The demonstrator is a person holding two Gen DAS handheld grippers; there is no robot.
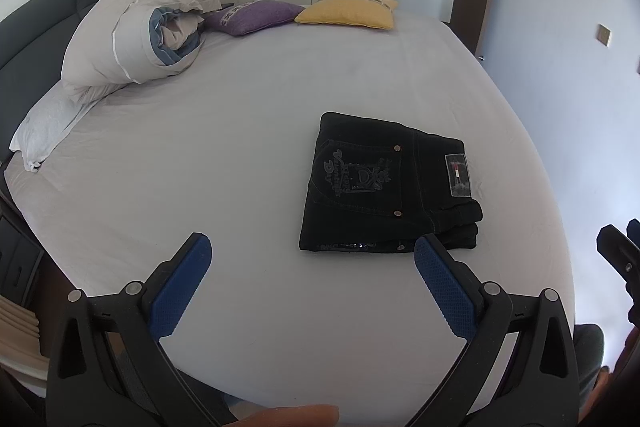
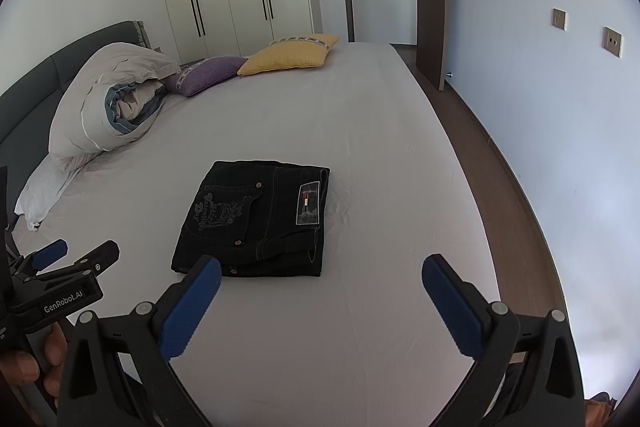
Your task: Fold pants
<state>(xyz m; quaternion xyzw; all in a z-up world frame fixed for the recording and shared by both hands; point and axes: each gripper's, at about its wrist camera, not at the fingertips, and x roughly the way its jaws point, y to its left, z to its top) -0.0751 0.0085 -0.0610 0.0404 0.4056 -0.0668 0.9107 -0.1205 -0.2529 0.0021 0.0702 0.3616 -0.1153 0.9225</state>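
Note:
The black pants [image 1: 384,183] lie folded into a compact stack on the white bed sheet [image 1: 240,147], back pocket embroidery and waist label facing up. In the right wrist view the pants [image 2: 256,219] sit just beyond the fingers. My left gripper [image 1: 312,259] hovers open above the sheet, near side of the pants, nothing between its blue pads. My right gripper [image 2: 320,283] is also open and holds nothing, its left fingertip in front of the stack's near corner. The left gripper [image 2: 76,255] shows at the left edge, open, with a hand holding it.
A rolled duvet [image 1: 132,31] and a white pillow [image 1: 48,127] lie by the dark headboard. A purple cushion [image 1: 252,17] and a yellow cushion [image 1: 348,11] sit at the far side of the bed. Wardrobe doors stand behind; the bed's right edge drops to a wooden floor [image 2: 500,155].

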